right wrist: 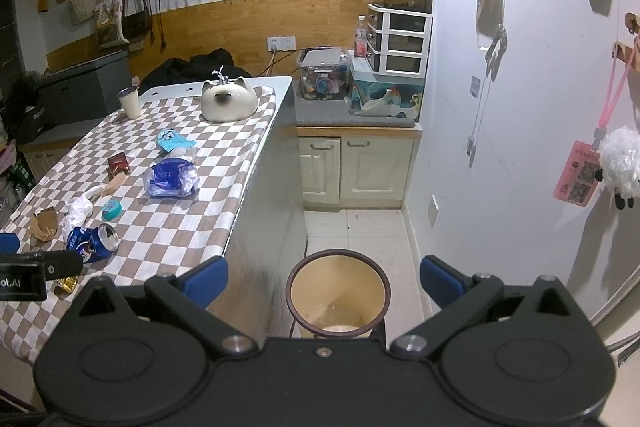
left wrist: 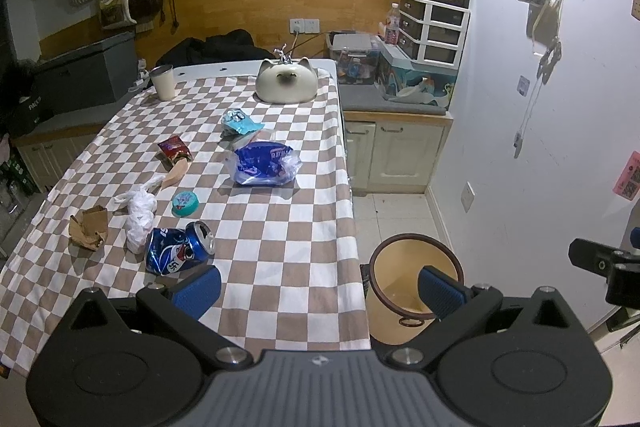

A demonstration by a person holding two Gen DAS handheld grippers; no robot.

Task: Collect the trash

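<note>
Claws both gape, holding nothing: left claw (left wrist: 319,290) hangs over the surface (left wrist: 280,227) edge, crushed can (left wrist: 179,247) just ahead-left; right claw (right wrist: 323,281) hovers above the bin (right wrist: 338,293).

the right gripper (left wrist: 608,267) only pokes in at the left wrist view's edge, fingers cut off. trash bin (left wrist: 416,279) is half behind a blue pad. gold wrapper (right wrist: 67,283) mostly hidden under the other gripper's body. wall photos too small to make out.
</note>
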